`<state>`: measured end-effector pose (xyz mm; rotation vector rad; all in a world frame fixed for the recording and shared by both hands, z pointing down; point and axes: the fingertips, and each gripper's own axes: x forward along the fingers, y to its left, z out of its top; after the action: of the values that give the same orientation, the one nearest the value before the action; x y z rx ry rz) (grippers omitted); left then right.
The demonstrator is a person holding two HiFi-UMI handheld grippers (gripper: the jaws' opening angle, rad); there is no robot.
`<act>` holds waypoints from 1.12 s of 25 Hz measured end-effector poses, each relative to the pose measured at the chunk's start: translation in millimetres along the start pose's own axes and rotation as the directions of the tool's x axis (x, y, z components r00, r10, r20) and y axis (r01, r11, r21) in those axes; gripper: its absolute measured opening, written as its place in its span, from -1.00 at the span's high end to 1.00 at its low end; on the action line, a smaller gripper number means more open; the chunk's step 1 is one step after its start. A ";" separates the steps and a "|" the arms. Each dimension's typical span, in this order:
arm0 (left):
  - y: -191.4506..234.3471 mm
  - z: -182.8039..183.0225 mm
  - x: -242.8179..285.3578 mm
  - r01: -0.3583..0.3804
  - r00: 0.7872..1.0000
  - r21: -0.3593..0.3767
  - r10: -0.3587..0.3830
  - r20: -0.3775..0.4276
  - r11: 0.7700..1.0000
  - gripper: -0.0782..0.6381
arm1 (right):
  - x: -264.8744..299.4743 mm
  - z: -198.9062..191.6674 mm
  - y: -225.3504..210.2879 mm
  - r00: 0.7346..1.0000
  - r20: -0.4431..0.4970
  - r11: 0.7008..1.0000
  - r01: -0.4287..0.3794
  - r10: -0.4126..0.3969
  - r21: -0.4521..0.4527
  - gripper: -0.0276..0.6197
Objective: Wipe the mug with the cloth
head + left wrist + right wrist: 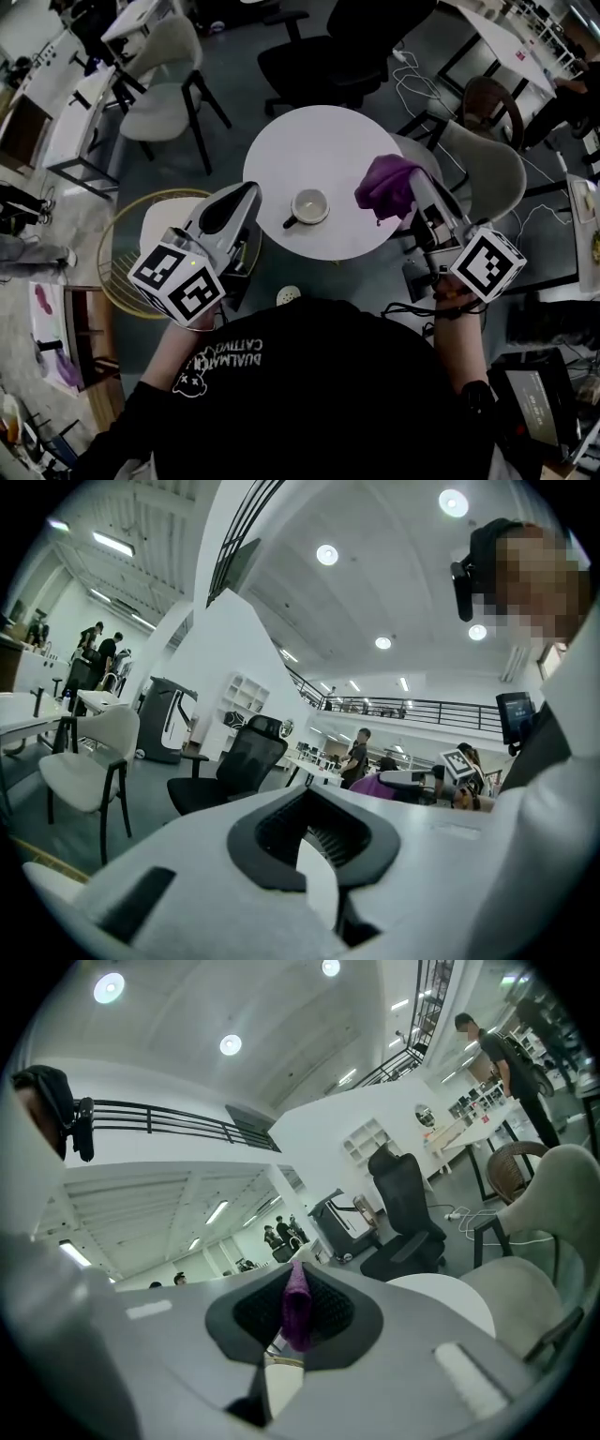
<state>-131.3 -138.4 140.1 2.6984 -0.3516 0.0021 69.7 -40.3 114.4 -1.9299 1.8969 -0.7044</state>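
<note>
- My right gripper (298,1321) had its jaws closed on a narrow fold of the purple cloth (386,186); the rest of the cloth hung bunched beyond the tips, over the right edge of the table (328,141).
- My left gripper (314,850) had its jaws closed together with nothing between them; it stood at the table's left edge, holding and touching nothing.
- The mug (309,207) stood upright on the round white table, between the two grippers and apart from both, rather toward the near edge; its handle pointed toward my left side.
- Risk one: the mug was unrestrained; a wipe pressed against its side could slide or tip it, possibly off the near edge.
- Risk two: only a thin pinch of cloth was held; drag against the mug could pull it from the jaws.
- Risk three: the loose bunch could catch the handle and drag the mug along.
- Risk four: the left jaws, closed as they were, could knock the mug instead of steadying it unless opened before approach.
</note>
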 end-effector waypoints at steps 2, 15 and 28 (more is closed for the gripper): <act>12.7 0.1 6.2 0.017 1.000 -0.001 -0.018 -0.019 1.000 0.79 | 11.1 -3.7 -0.7 1.000 0.004 1.000 0.012 -0.012 0.004 0.82; 68.8 -56.2 42.4 0.025 0.993 0.099 -0.013 -0.114 0.995 0.79 | 40.0 -18.9 -35.0 0.996 -0.022 0.994 0.092 -0.091 0.051 0.82; 98.5 -166.8 60.7 -0.089 0.948 0.112 0.119 -0.296 0.990 0.67 | 65.5 -16.7 -67.1 0.992 -0.122 0.997 0.033 -0.025 0.071 0.82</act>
<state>-88.2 -172.5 335.5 2.7136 -0.4071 0.4699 114.4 -100.6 173.1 -1.9125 1.8879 -0.9055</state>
